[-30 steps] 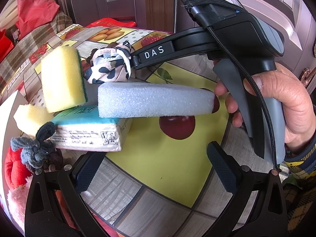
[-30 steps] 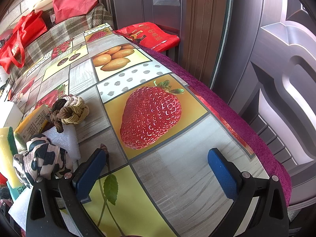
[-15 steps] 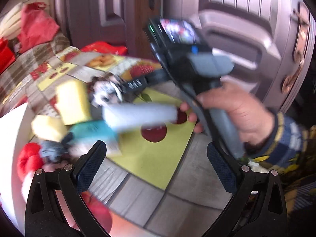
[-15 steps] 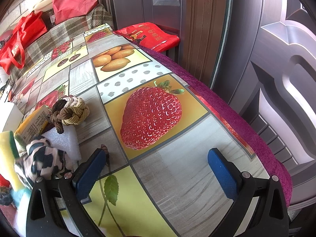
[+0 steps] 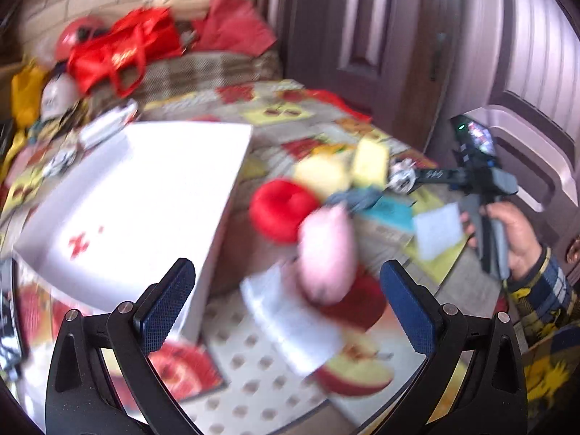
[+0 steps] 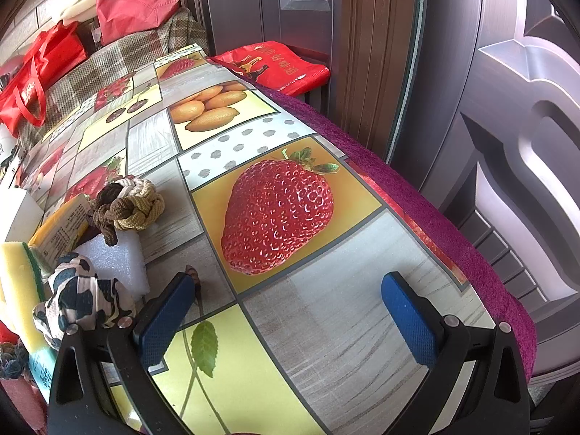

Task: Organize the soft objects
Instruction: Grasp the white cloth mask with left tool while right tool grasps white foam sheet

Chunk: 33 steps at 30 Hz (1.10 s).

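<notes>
Blue-padded fingers of my left tongs [image 5: 286, 302] are standing wide apart, gripping nothing, above a blurred heap of soft things on the fruit-print cloth [image 6: 326, 311]: a pink plush [image 5: 326, 253] is lying nearest the pads, a red ring [image 5: 281, 210] behind it, and yellow sponges [image 5: 369, 161] farther back. A white box [image 5: 145, 199] is sitting to the left of the heap, its inside bare apart from small red marks. My right tongs [image 6: 286, 313] are also gaping wide and holding nothing, hovering over the cloth beside a printed strawberry [image 6: 279, 214]. In the right wrist view, a spotted cloth bundle [image 6: 83, 301] is lying just beside the left pad, resting against a white foam block [image 6: 112, 261]; a knotted rope ball [image 6: 127, 206] is sitting behind the foam. In the left wrist view, my right hand [image 5: 514, 235] is gripping the handle of those tongs at the table's far edge.
</notes>
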Each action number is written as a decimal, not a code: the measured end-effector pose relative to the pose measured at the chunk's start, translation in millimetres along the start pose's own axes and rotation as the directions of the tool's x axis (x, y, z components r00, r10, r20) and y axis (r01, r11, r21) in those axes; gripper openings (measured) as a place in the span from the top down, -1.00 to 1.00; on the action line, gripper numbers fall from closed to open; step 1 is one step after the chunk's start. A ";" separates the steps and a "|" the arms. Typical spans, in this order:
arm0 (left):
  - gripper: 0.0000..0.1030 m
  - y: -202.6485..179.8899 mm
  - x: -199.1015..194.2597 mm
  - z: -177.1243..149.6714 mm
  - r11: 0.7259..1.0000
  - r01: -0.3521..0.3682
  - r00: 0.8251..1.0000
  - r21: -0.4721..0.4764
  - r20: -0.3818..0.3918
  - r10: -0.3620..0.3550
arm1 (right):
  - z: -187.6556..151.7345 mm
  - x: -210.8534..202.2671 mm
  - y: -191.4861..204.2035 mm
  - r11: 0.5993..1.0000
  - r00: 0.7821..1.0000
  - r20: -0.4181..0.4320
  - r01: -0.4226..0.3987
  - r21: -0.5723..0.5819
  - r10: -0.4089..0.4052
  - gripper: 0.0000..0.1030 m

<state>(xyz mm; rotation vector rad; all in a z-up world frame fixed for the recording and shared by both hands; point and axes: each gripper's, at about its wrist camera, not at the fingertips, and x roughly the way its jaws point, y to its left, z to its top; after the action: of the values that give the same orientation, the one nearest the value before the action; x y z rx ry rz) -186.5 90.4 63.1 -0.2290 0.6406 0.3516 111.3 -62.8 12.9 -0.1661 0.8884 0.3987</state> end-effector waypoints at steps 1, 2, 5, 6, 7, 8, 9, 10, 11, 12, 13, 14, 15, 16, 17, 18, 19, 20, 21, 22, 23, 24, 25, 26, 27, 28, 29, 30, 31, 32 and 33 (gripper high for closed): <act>-0.99 5.5 0.1 -6.9 1.000 -0.004 1.000 -0.015 -0.020 0.003 | -0.2 0.0 -0.3 1.000 1.000 0.000 0.000 0.000 0.000 -1.00; -0.99 7.3 0.8 -12.0 1.000 0.002 0.999 -0.020 -0.036 -0.002 | -0.1 0.1 -0.1 1.000 1.000 0.000 0.000 0.000 0.000 -1.00; -0.99 3.3 6.4 -23.9 0.999 0.034 0.996 -0.027 -0.086 -0.037 | -0.5 -0.2 -0.8 1.000 1.000 0.003 -0.003 0.003 0.003 -1.00; -0.99 0.5 8.1 -25.0 0.999 0.037 0.995 -0.027 -0.095 -0.039 | -0.3 -1.3 -1.0 1.000 1.000 0.008 -0.008 0.006 0.008 -1.00; -0.99 -1.3 11.5 -25.9 0.999 0.033 0.994 -0.024 -0.106 -0.035 | -0.2 -3.7 -2.9 1.000 0.999 0.021 -0.024 0.017 0.024 -1.00; -0.99 -2.4 16.6 -25.7 0.999 0.025 0.992 -0.022 -0.120 -0.027 | -0.2 -7.5 -7.0 0.998 0.997 0.040 -0.061 0.036 0.059 -1.00; -0.99 -4.5 21.3 -25.2 1.000 0.019 0.990 -0.023 -0.137 -0.022 | -1.2 -11.8 -12.8 0.994 0.994 0.061 -0.096 0.053 0.093 -1.00; -0.99 -3.8 24.0 -25.3 1.000 0.021 0.989 -0.023 -0.146 -0.024 | -2.7 -21.4 -22.1 0.980 0.978 0.116 -0.182 0.080 0.172 -1.00; -0.99 -5.9 27.4 -24.8 0.999 0.025 0.987 -0.021 -0.159 -0.028 | -4.1 -28.2 -27.4 0.966 0.961 0.156 -0.244 0.083 0.229 -1.00; -0.99 -8.7 30.2 -24.5 1.000 0.023 0.986 -0.013 -0.166 -0.025 | -6.2 -37.8 -32.9 0.941 0.926 0.207 -0.334 0.061 0.315 -1.00; -0.99 -10.2 31.9 -24.6 1.000 0.019 0.985 -0.006 -0.171 -0.019 | -8.1 -45.8 -35.5 0.911 0.886 0.237 -0.413 0.014 0.398 -1.00; -0.97 -12.4 34.1 -25.3 1.000 0.016 0.984 0.008 -0.179 -0.014 | -10.2 -52.1 -36.2 0.876 0.844 0.251 -0.480 -0.040 0.474 -1.00; -0.92 -14.0 36.1 -25.8 1.000 0.016 0.982 0.017 -0.188 -0.013 | -13.0 -57.3 -35.9 0.837 0.803 0.242 -0.539 -0.094 0.544 -1.00; -0.84 -15.8 38.5 -27.2 1.000 0.021 0.979 0.023 -0.201 -0.016 | -15.4 -60.8 -34.2 0.813 0.781 0.227 -0.566 -0.133 0.581 -1.00; -0.84 -16.7 39.5 -28.2 0.999 0.027 0.978 0.024 -0.206 -0.022 | -21.3 -67.1 -29.0 0.784 0.761 0.193 -0.586 -0.204 0.619 -1.00; -0.83 -17.5 40.0 -28.9 0.999 0.035 0.977 0.024 -0.211 -0.030 | -27.3 -72.4 -23.1 0.763 0.752 0.164 -0.590 -0.266 0.639 -1.00; -0.82 -18.0 41.3 -28.2 0.999 0.040 0.976 0.024 -0.214 -0.034 | -34.9 -78.0 -17.2 0.736 0.742 0.134 -0.590 -0.332 0.656 -1.00; -0.73 -18.1 41.3 -28.4 0.999 0.039 0.977 0.025 -0.212 -0.033 | -43.6 -83.6 -9.3 0.702 0.734 0.098 -0.589 -0.400 0.672 -1.00; -0.67 -17.2 41.4 -28.2 0.999 0.041 0.976 0.021 -0.213 -0.035 | -51.7 -87.9 -4.4 0.676 0.729 0.071 -0.587 -0.446 0.680 -1.00; -0.60 -16.2 41.6 -28.4 0.999 0.042 0.976 0.016 -0.217 -0.038 | -61.5 -93.3 3.2 0.636 0.726 0.032 -0.579 -0.510 0.687 -1.00; -0.59 -15.1 43.5 -28.6 0.999 0.046 0.973 0.009 -0.226 -0.042 | -71.7 -98.7 12.9 0.592 0.729 -0.006 -0.560 -0.579 0.684 -1.00; -0.59 -15.1 45.3 -29.2 0.999 0.045 0.970 0.003 -0.238 -0.043 | -77.0 -99.4 19.8 0.566 0.736 -0.029 -0.544 -0.619 0.676 -1.00; -0.59 -14.0 49.0 -29.4 0.999 0.044 0.966 -0.002 -0.254 -0.043 | -83.6 -100.9 29.9 0.530 0.748 -0.059 -0.521 -0.669 0.661 -1.00; -0.59 -14.6 49.4 -28.6 0.999 0.042 0.967 0.006 -0.252 -0.039 | -87.2 -99.0 35.8 0.509 0.757 -0.077 -0.508 -0.695 0.649 -1.00; -0.59 -15.5 50.5 -27.7 0.999 0.043 0.967 0.015 -0.254 -0.038 | -87.7 -95.9 38.9 0.500 0.763 -0.089 -0.503 -0.705 0.641 -1.00; -0.59 -16.0 50.8 -27.6 0.999 0.041 0.966 0.020 -0.256 -0.035 | -86.5 -90.1 44.1 0.495 0.768 -0.108 -0.506 -0.706 0.631 -1.00; -0.59 -16.7 51.8 -27.4 0.999 0.039 0.966 0.022 -0.257 -0.032 | -85.6 -86.1 46.6 0.497 0.770 -0.126 -0.517 -0.697 0.625 -1.00; -0.59 -17.2 52.3 -26.8 0.999 0.038 0.966 0.025 -0.256 -0.031 | -82.6 -77.6 50.3 0.501 0.776 -0.142 -0.523 -0.690 0.615 -1.00; -0.59 -17.2 52.7 -26.4 0.999 0.038 0.966 0.024 -0.257 -0.031 | -83.0 -73.1 52.7 0.507 0.782 -0.173 -0.537 -0.674 0.599 -1.00; -0.59 -17.0 52.0 -26.7 0.999 0.038 0.966 0.022 -0.256 -0.032 | -82.4 -63.5 53.8 0.511 0.783 -0.237 -0.570 -0.643 0.576 -1.00; -0.59 -16.1 50.8 -27.4 0.999 0.038 0.966 0.020 -0.256 -0.032 | -83.7 -59.9 52.3 0.508 0.775 -0.282 -0.597 -0.621 0.565 -1.00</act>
<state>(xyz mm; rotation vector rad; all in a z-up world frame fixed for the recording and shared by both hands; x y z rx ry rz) -157.1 79.6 11.9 -0.2645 0.8938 0.2823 -3.9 -56.5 8.7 -0.5722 0.7813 1.3911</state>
